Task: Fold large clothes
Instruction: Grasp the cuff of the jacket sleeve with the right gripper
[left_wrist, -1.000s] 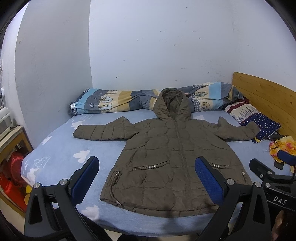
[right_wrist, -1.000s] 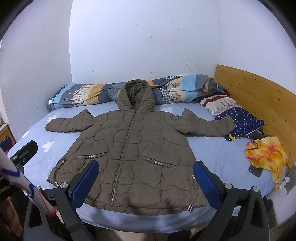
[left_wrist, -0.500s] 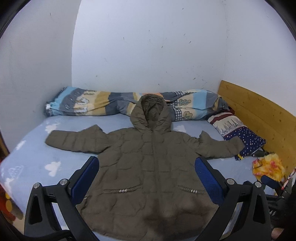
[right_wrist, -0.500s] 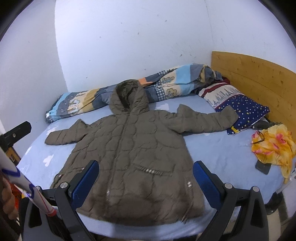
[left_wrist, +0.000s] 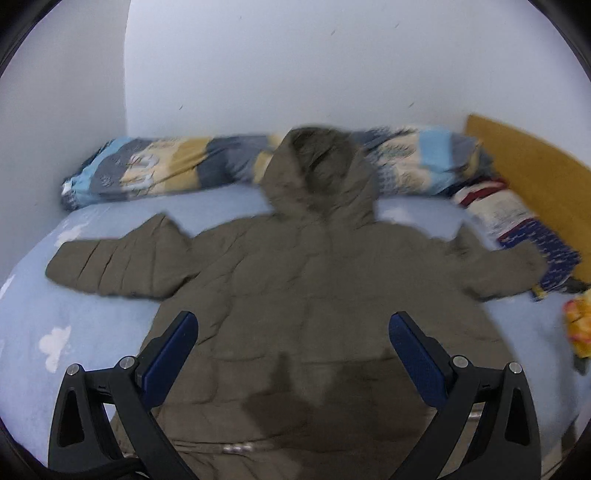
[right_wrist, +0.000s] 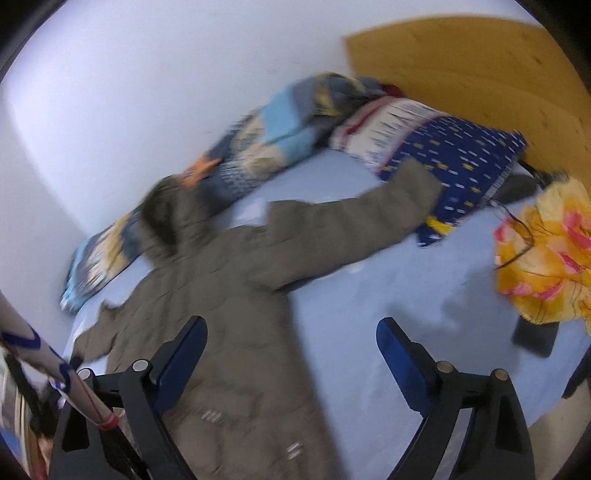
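Both views blurred. We see an olive-brown hooded puffer jacket (left_wrist: 306, 295) lying flat, front up, on a bed with a light blue cloud-print sheet (left_wrist: 55, 321). Both sleeves spread outward; hood toward the wall, resting against a rolled patchwork quilt (left_wrist: 166, 170). Far sleeve cuff reaches a dark blue star-print pillow (right_wrist: 469, 162) near the wooden headboard (right_wrist: 480, 70).

Our left gripper (left_wrist: 293, 338) hangs above the jacket's lower body, blue pads wide apart, nothing between them but the fabric below; whether the pads touch it, we cannot tell.

Our right gripper (right_wrist: 291, 341) is tilted, over the jacket's side edge: one finger over the jacket, the other over bare sheet. Its jaws stand wide and are closing slightly; nothing is pinched between the pads.

A yellow and pink floral cloth (right_wrist: 546, 251) lies on the sheet near the bed's edge, with a dark phone-like slab (right_wrist: 535, 336) just beside it. A white rod with blue markings (right_wrist: 48, 365) crosses the right view's lower left corner.
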